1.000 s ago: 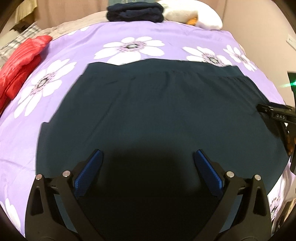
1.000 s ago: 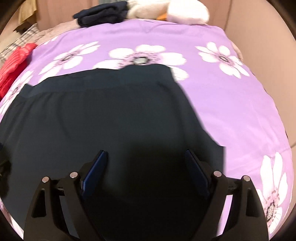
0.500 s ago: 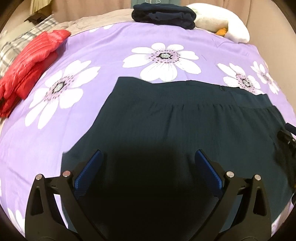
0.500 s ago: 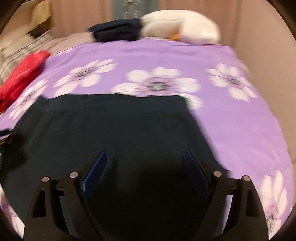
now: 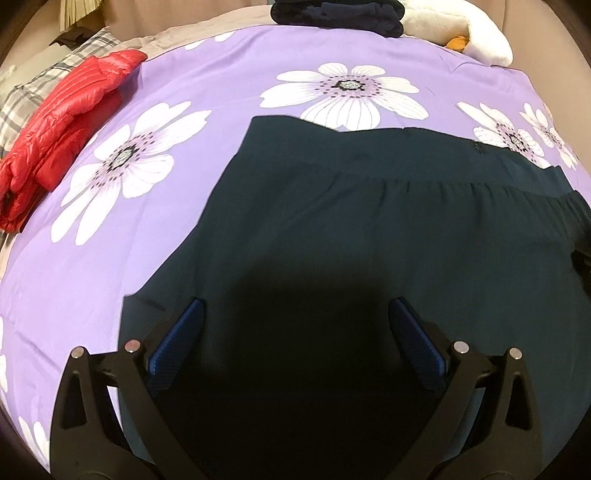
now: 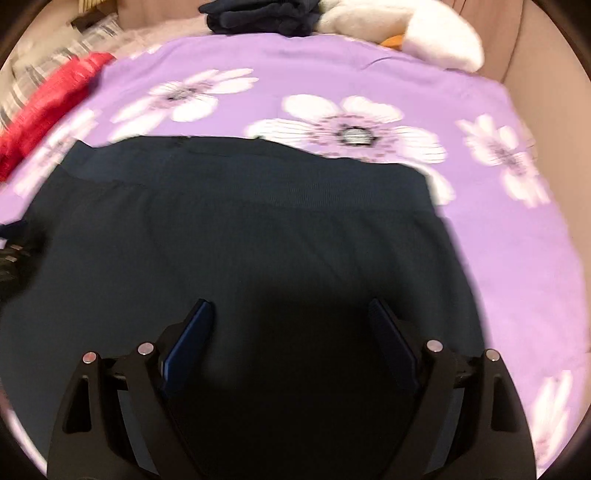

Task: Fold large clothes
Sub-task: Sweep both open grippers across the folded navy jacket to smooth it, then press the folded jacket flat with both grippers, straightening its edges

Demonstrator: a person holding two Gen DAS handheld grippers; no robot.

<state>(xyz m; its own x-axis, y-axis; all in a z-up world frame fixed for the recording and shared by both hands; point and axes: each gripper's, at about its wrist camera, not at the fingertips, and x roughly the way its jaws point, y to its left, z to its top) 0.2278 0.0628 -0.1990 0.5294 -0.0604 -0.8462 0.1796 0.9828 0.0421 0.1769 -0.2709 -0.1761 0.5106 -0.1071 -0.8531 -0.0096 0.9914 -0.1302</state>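
A big dark skirt (image 5: 369,236) lies flat on the bed (image 5: 221,92). It looks very dark blue-green. It has a wide smooth band along its far edge, and little gathers run just under that band. The skirt gets wider toward the cameras. Its cloth is smooth, with no big wrinkles. The bed has a purple cover with large white flowers on it.

The left gripper (image 5: 295,339) hangs over the near part of the skirt, close to the skirt's left edge. Its two blue fingers (image 5: 177,347) are spread wide apart and hold nothing. A dark shadow sits on the cloth between them.

The right gripper (image 6: 291,343) hangs over the near part of the skirt too, closer to the skirt's right edge. Its fingers (image 6: 188,343) are also spread wide and hold nothing. This view is a bit blurry.

A red puffy jacket (image 5: 62,125) lies at the left side of the bed, well apart from the skirt. A folded dark pile (image 5: 336,14) and a white soft toy (image 5: 469,29) sit at the far end.
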